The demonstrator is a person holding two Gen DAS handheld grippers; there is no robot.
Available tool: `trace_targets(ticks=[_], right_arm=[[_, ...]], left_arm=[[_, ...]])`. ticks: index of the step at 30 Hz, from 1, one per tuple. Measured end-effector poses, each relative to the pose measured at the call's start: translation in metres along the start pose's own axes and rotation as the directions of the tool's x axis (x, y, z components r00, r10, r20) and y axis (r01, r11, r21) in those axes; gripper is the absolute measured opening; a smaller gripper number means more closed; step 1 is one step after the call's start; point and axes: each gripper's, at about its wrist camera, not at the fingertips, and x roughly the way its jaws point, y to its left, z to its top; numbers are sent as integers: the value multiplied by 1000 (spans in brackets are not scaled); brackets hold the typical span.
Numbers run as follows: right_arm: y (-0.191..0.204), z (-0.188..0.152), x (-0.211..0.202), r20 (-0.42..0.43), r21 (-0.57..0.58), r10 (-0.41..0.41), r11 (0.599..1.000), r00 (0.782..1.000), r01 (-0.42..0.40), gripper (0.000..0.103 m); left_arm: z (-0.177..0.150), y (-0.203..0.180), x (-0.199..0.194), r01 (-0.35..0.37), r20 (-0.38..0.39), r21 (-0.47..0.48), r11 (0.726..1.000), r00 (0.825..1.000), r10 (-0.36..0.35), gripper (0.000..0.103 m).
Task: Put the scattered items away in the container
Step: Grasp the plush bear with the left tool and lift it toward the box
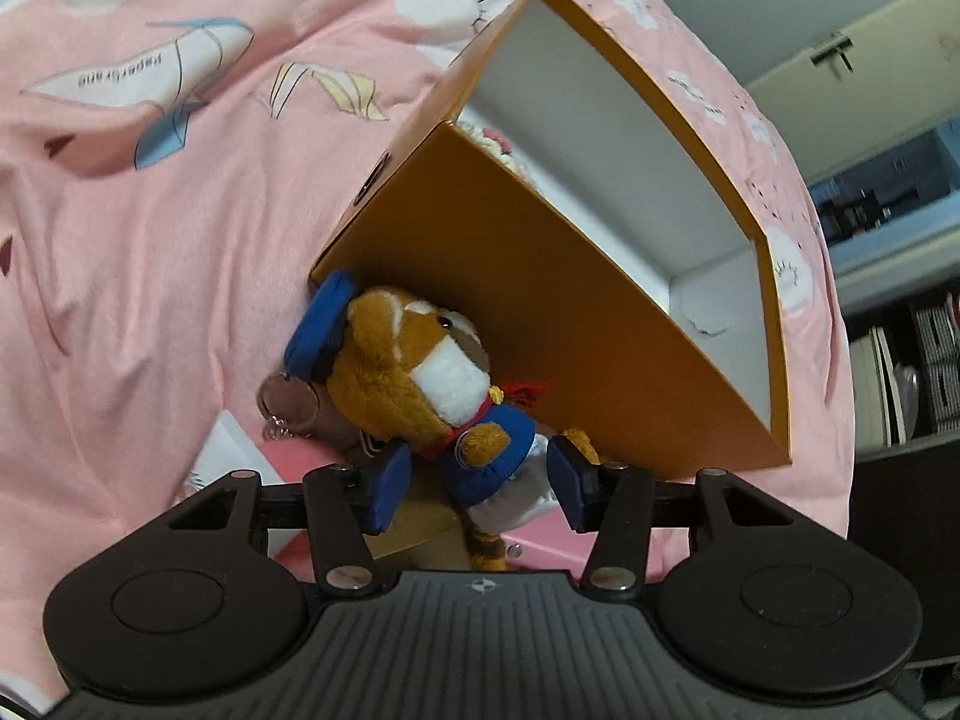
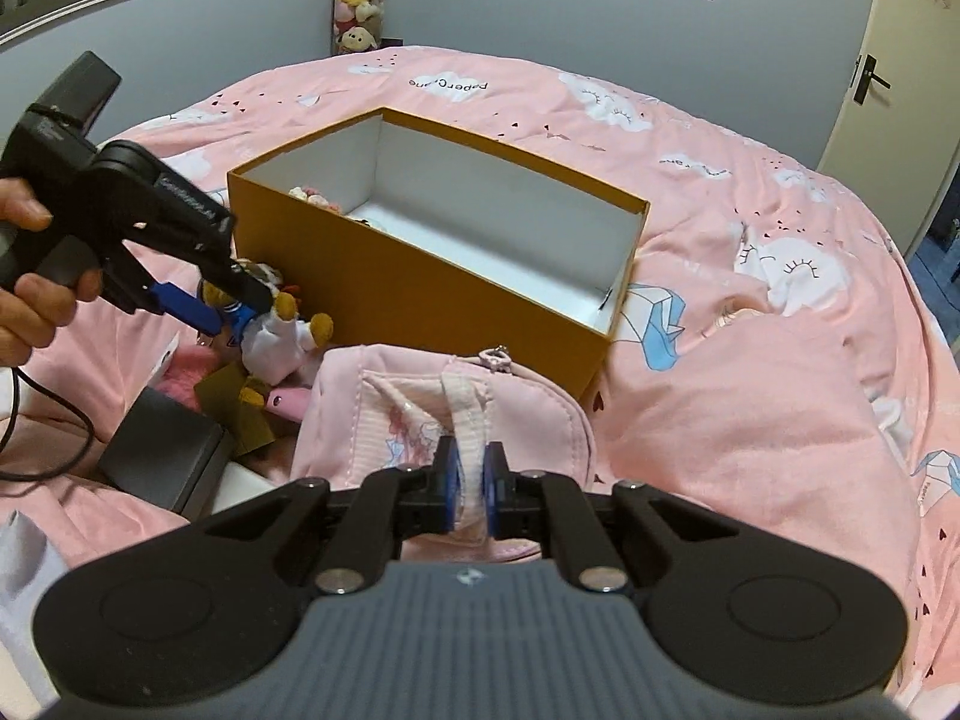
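Two pickups under way at once. Right gripper jaws clamped on ribbed strap of soft pink quilted bag, just in front of box. Left gripper jaws half-open astride plush dog, pads not visibly pressing; dog leans against box outer wall. Next: close on dog, lift both over rim. Box: rigid orange card, white inside, on bed.

Bed carries everything; pink duvet with cloud and paper-crane print, rumpled. Orange box, open top, white inside, sits directly on it at centre. Clutter pile at 8 o'clock from the box, just beside its near corner: plush dog leaning on the box wall, pink fluffy item, grey box at the bed's edge. Pink pouch at 6 o'clock, near the box's long wall.
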Motion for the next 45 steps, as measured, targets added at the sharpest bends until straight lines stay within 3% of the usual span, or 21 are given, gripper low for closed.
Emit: trace_targets(ticks=[9, 14, 25, 33, 39, 45], right_arm=[[0, -2, 11, -21, 7, 10, 1000, 1000, -10, 10], [1, -3, 16, -26, 6, 15, 1000, 1000, -15, 10], [-2, 3, 3, 12, -13, -3, 1000, 1000, 4, 10], [2, 22, -19, 104, -60, -17, 998, 994, 23, 10], [-3, 50, -33, 198, -78, -37, 996, 980, 53, 10], [-15, 84, -26, 284, -31, -70, 996, 956, 82, 10]], left_arm=[[3, 5, 25, -11, -14, -96, 995, 1000, 10, 61], [1, 6, 28, -11, -7, -73, 997, 1000, 11, 49], [-13, -9, -8, 29, 19, 116, 993, 999, -31, 44], [-26, -25, -53, 70, 76, 279, 958, 993, -94, 44], [-23, -58, -86, 99, 152, 392, 915, 974, -170, 44], [3, -96, -104, 57, 262, 480, 876, 943, -205, 44]])
